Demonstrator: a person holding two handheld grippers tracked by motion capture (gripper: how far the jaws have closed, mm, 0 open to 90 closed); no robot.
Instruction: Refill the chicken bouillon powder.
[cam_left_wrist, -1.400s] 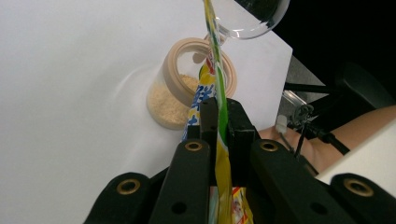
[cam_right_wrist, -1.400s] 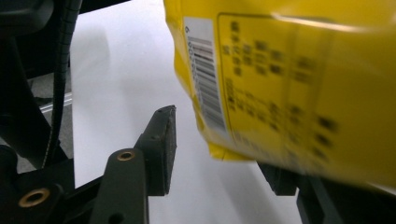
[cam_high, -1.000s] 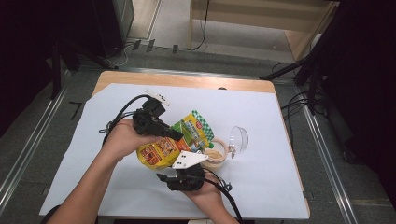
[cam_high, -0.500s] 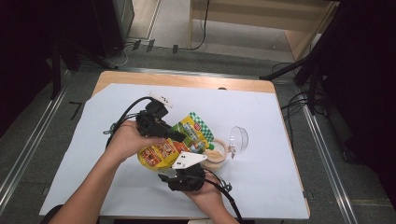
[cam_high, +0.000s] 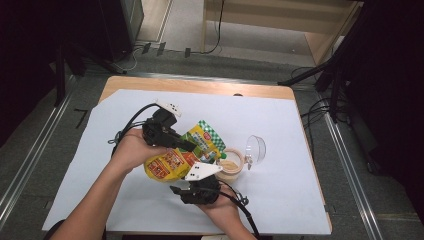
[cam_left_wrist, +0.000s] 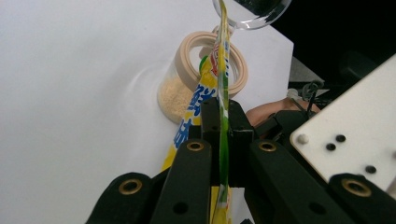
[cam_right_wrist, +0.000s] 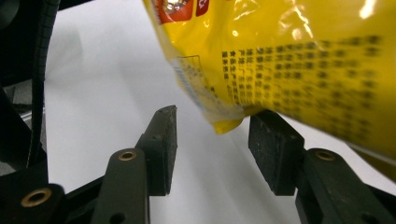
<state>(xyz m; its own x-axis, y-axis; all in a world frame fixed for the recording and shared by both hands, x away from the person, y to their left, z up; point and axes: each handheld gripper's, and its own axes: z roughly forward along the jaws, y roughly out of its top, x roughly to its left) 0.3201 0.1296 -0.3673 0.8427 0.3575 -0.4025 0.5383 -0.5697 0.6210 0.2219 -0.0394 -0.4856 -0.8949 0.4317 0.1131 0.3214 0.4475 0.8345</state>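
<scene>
While my left gripper (cam_left_wrist: 219, 135) pinches the pouch (cam_high: 172, 159), I'd close the open right gripper (cam_right_wrist: 212, 147) on its corner (gently) and tip toward the jar (cam_high: 231, 164).

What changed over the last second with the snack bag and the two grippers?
The left gripper, shut on the yellow bag, shifted slightly right and tipped the bag's green top toward the jar. The right gripper is open beneath the bag's lower corner, much as before. Jar and clear lid did not move.
</scene>
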